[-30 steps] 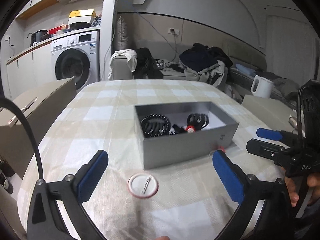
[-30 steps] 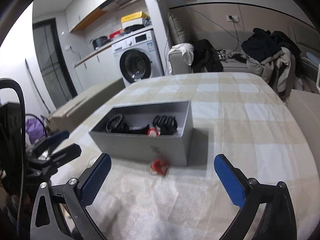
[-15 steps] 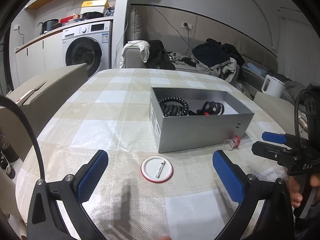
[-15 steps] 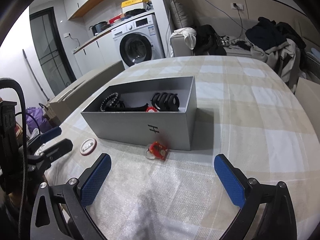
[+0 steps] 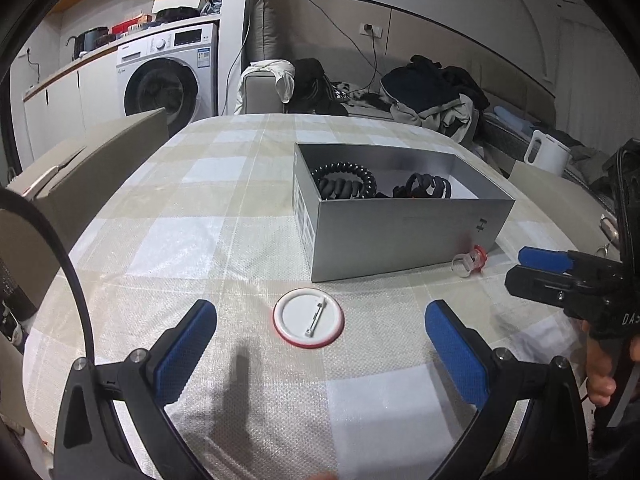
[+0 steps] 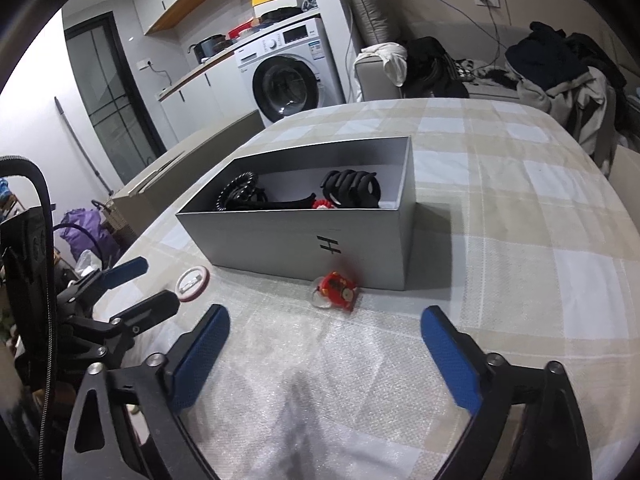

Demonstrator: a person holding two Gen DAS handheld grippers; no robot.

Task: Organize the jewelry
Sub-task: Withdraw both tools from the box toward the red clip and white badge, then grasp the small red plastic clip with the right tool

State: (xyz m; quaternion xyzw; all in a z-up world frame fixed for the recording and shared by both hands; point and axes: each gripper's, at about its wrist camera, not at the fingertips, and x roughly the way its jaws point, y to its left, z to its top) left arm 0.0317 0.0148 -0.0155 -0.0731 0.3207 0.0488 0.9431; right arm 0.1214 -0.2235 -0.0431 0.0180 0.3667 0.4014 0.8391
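Note:
A grey open box (image 5: 400,236) (image 6: 280,236) stands on the checked tablecloth, with black coiled hair ties (image 5: 344,180) (image 6: 236,190) and a black claw clip (image 6: 354,188) inside. A round white pin badge with a red rim (image 5: 308,318) (image 6: 193,278) lies face down just ahead of my left gripper (image 5: 320,344), which is open and empty. A small red charm on a clear ring (image 6: 334,292) (image 5: 470,258) lies against the box's front, ahead of my right gripper (image 6: 324,348). Its jaws are wide and closing, with nothing between them.
A beige cardboard box (image 5: 80,176) stands off the table's left edge. Behind the table are a washing machine (image 5: 168,76), a sofa with piled clothes (image 5: 432,92) and a white kettle (image 5: 546,154). A hand (image 5: 600,368) holds the right gripper's handle.
Both views have drawn closer to the table. The badge now sits nearer the left fingers and the red charm nearer the right ones. The right jaws have narrowed slightly.

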